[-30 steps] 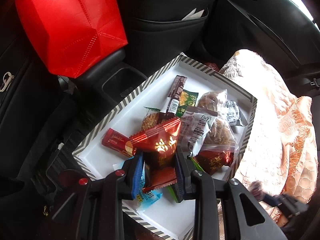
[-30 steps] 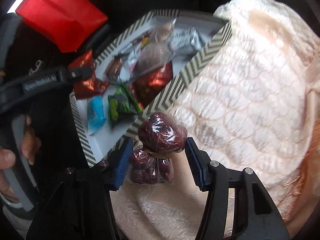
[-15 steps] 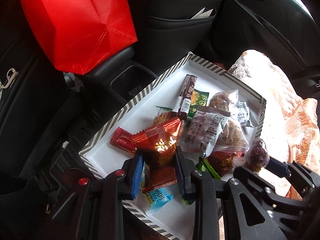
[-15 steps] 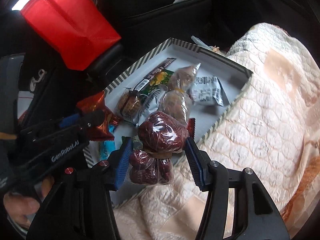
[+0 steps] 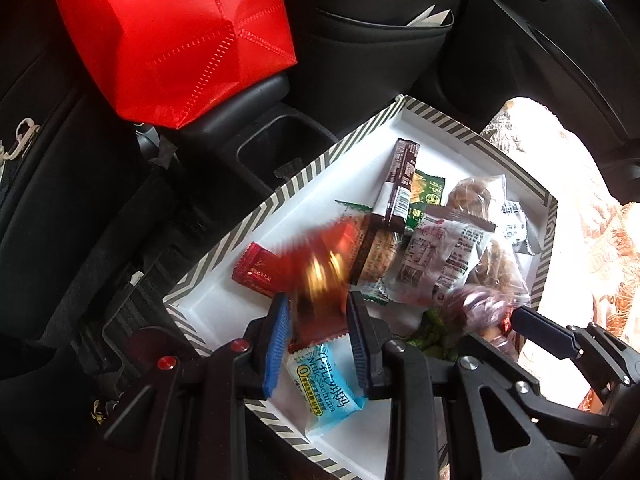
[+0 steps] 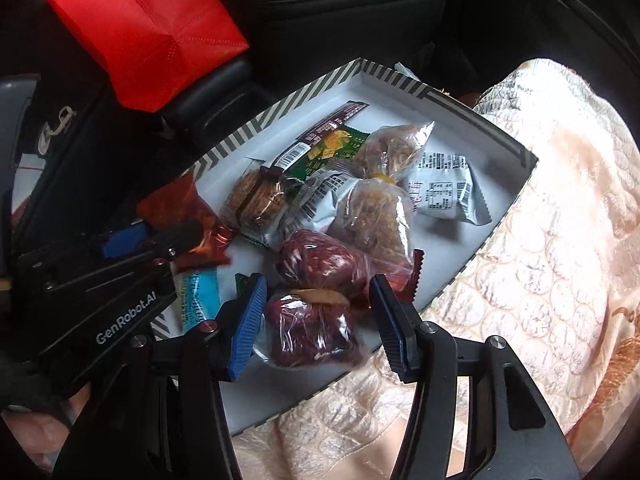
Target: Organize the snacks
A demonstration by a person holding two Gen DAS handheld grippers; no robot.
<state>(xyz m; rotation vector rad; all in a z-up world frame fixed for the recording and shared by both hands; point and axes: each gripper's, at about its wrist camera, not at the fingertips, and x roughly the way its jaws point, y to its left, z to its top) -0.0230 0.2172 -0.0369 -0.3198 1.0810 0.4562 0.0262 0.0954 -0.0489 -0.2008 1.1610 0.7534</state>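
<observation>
Most of the snacks already lie in the striped box lid (image 6: pixel 320 84), a shallow white tray with a zigzag grey-and-cream rim, set on a quilted peach seat cover (image 6: pixel 540 240) in a car. By the look of it the gathering is well advanced, and two packets are not yet released.

The left gripper (image 5: pixel 316 334) has its jaws clamped on a red foil packet (image 5: pixel 316 276), blurred with motion, over the near left part of the tray. The right gripper (image 6: pixel 316 316) has its jaws apart, each standing clear of a clear plastic bag of dark red dates (image 6: pixel 316 280), tied at the waist into two lobes. Whether the bag hangs from them or rests on the near edge of the tray, I cannot tell.

In the tray, a glossy light blue Sachima packet (image 5: pixel 328 392) lies flat near the left gripper. Farther in are a slim brown bar wrapper (image 5: pixel 400 184), a green crinkle-edged sachet (image 6: pixel 332 148), a white printed pouch (image 6: pixel 440 188) and a clear tied bag of brown, crumbly pieces (image 6: pixel 380 200), overlapping in a loose heap on the right half. A red woven-fabric bag (image 5: pixel 172 32) sits on the console at far left.
</observation>
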